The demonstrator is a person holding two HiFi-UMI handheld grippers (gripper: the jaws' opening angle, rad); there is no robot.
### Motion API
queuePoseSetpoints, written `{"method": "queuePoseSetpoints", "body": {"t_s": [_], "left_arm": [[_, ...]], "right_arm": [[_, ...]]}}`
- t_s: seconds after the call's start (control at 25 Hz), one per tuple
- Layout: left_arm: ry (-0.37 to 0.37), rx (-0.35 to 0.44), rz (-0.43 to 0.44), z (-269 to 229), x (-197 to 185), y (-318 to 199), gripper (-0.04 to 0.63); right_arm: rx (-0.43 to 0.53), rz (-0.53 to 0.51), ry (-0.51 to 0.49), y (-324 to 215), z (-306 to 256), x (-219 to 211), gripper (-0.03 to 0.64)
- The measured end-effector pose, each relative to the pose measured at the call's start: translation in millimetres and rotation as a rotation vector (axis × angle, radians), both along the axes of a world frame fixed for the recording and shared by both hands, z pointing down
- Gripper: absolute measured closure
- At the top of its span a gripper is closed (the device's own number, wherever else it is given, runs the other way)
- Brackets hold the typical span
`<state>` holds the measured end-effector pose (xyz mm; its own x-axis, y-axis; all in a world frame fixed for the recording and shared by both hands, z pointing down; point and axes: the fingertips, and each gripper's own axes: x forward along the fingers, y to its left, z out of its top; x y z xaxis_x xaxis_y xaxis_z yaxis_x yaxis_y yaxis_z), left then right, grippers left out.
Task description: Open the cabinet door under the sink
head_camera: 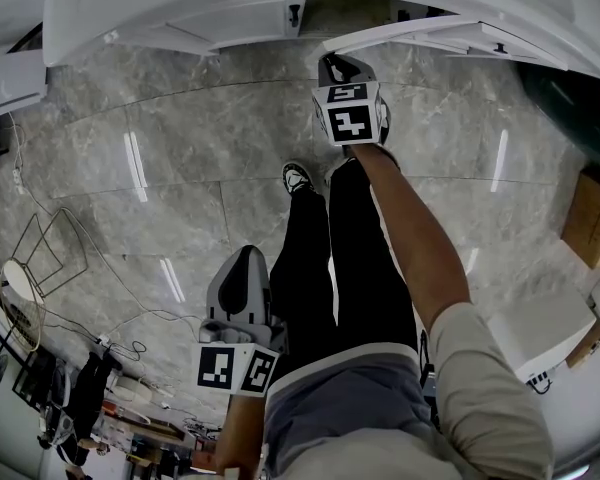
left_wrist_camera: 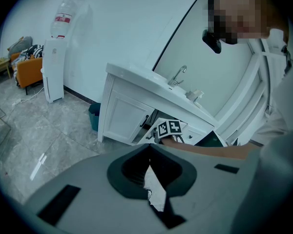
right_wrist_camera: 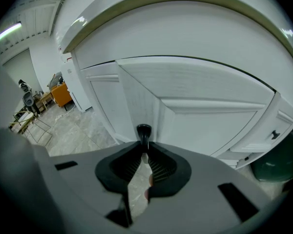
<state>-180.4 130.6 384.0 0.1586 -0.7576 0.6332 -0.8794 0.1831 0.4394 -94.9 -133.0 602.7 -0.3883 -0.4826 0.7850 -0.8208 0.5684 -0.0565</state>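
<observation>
Right gripper (right_wrist_camera: pixel 143 147): jaws drawn narrow onto the dark door knob (right_wrist_camera: pixel 143 130), one ribbed pad on each side of its stem. In the head view it is stretched out ahead on a straight arm.
Cabinet door (right_wrist_camera: pixel 210 126): white and panelled, directly below the counter. From the head view it stands swung out from the vanity front, with a dark gap behind it.
Left gripper (left_wrist_camera: pixel 149 152): jaws brought together with nothing between them. It is held low beside the person's left hip, well apart from the cabinet.
Neighbouring door (left_wrist_camera: pixel 124 118): lies flat against the vanity, and its dark handle (left_wrist_camera: pixel 146 121) has no gripper on it.
Sink counter (left_wrist_camera: pixel 136 77): white top with a chrome faucet (left_wrist_camera: pixel 178 74) standing on it.
Floor (head_camera: pixel 180 168): grey marble tiles. The person's shoe (head_camera: pixel 297 178) is planted near the vanity.
Around the vanity: a teal bin (left_wrist_camera: pixel 94 117) sits just beside its left end. A water dispenser (left_wrist_camera: pixel 55 69) stands against the wall further left, and an orange sofa (left_wrist_camera: pixel 27 68) is beyond it.
</observation>
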Motion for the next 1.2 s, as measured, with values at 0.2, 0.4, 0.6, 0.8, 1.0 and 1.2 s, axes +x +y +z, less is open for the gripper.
{"method": "queuePoseSetpoints", "body": {"t_s": [0.2, 0.4, 0.6, 0.8, 1.0, 1.2], "left_arm": [[0.002, 0.002, 0.008, -1, 6, 1, 0.594], [0.001, 0.006, 0.017, -3, 12, 0, 0.594], [0.003, 0.007, 0.029, -3, 17, -1, 0.594], [0.001, 0.009, 0.048, -6, 25, -3, 0.594], [0.003, 0.018, 0.055, -9, 30, -5, 0.594], [-0.004, 0.020, 0.072, -12, 35, -7, 0.594]], "right_arm": [[-0.001, -0.029, 0.009, 8, 0, 4, 0.563], [-0.002, -0.062, 0.014, 17, 1, 11, 0.563], [0.000, -0.096, 0.025, 24, 2, 17, 0.563], [-0.008, -0.112, 0.033, 34, 2, 25, 0.563], [-0.011, -0.140, 0.039, 46, 3, 34, 0.563], [-0.006, -0.185, 0.048, 54, 2, 42, 0.563]]}}
